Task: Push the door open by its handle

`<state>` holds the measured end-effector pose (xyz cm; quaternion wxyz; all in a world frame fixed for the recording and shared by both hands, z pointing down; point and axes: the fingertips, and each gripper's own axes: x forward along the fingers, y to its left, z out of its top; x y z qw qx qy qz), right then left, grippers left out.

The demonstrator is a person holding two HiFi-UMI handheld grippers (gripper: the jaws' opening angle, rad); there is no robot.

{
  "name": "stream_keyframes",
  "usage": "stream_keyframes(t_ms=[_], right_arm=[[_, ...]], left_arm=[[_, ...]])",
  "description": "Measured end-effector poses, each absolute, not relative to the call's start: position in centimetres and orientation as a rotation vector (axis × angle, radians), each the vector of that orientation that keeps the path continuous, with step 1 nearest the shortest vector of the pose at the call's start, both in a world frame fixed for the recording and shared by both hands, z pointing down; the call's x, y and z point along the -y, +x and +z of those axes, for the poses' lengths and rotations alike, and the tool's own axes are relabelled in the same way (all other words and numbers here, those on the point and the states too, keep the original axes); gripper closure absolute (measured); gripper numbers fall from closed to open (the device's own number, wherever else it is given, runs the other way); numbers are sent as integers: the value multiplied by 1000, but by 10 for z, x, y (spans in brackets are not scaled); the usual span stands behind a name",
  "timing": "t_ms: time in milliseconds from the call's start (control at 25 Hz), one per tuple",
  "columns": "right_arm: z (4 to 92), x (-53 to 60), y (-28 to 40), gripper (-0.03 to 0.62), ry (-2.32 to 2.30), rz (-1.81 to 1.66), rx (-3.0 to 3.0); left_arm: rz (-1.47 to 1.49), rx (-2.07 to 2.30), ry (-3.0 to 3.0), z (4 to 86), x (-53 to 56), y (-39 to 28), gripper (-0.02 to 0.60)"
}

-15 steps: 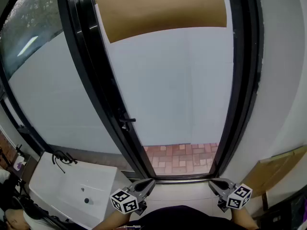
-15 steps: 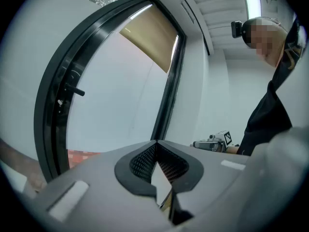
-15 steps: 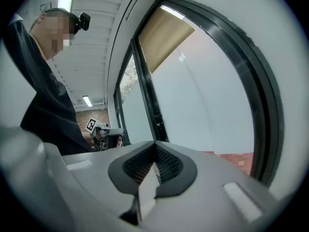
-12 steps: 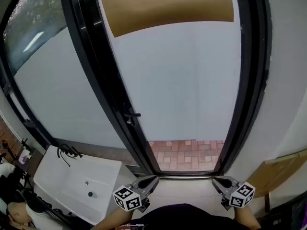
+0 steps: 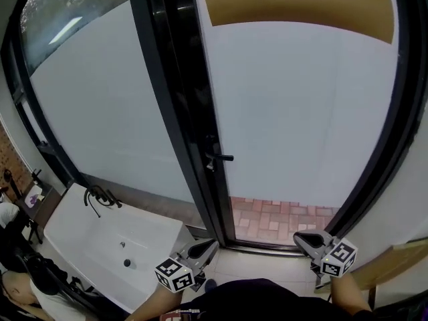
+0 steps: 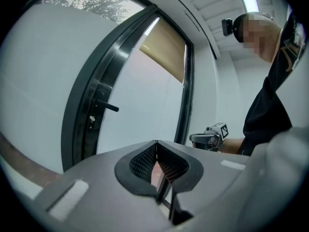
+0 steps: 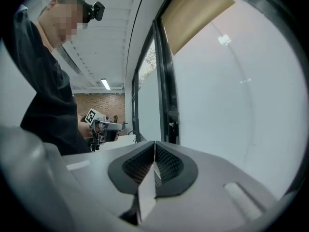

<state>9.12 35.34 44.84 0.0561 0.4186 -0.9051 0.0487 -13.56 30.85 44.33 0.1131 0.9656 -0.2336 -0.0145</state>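
Head view: door (image 5: 179, 105), black-framed, is seen ahead. Its handle (image 5: 223, 158) projects to the right at mid-height, well apart from both grippers. Left gripper (image 5: 204, 247) and right gripper (image 5: 304, 238) are held low, side by side. A sink (image 5: 110, 236) lies at lower left.

Left gripper view: fingers (image 6: 144, 159) are closed tip to tip, with nothing held. The handle (image 6: 110, 107) is seen at upper left.

Right gripper view: fingers (image 7: 168, 162) are closed and empty. The door's black edge (image 7: 170, 115) is seen beyond them.
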Motion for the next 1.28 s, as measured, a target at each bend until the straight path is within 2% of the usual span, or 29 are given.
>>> stream_keyframes(t_ms=[160, 200, 280, 480, 680, 720, 760, 920, 960, 1000, 1160, 1280], right_arm=[[420, -259, 30, 566, 1242, 74, 2747], [413, -234, 15, 525, 1230, 66, 2752], [399, -187, -9, 487, 1222, 58, 2751], [385, -84, -32, 448, 1230, 44, 2699], [388, -25, -31, 447, 1156, -25, 2706], [386, -24, -27, 526, 1123, -61, 2722], [383, -26, -24, 560, 1076, -90, 2748], [374, -32, -23, 557, 849, -115, 2852], [370, -31, -24, 497, 796, -112, 2877], [367, -29, -24, 476, 742, -106, 2899], [382, -15, -47, 474, 571, -67, 2884], [390, -2, -76, 474, 611, -83, 2839]], left_arm=[[-70, 675, 2864, 439, -234, -192, 581], [-73, 667, 2877, 438, -216, -208, 581], [-68, 652, 2900, 432, -184, -232, 581], [-73, 600, 2919, 416, -114, -243, 581], [-66, 609, 2930, 407, -71, -219, 581], [-65, 638, 2922, 406, -67, -214, 580], [-63, 673, 2914, 404, -62, -209, 580], [-54, 826, 2857, 402, -40, -185, 581], [-63, 850, 2843, 402, -35, -179, 580], [-72, 869, 2834, 402, -31, -173, 581], [-73, 940, 2817, 406, -14, -162, 580], [-64, 963, 2829, 402, -12, -168, 581]])
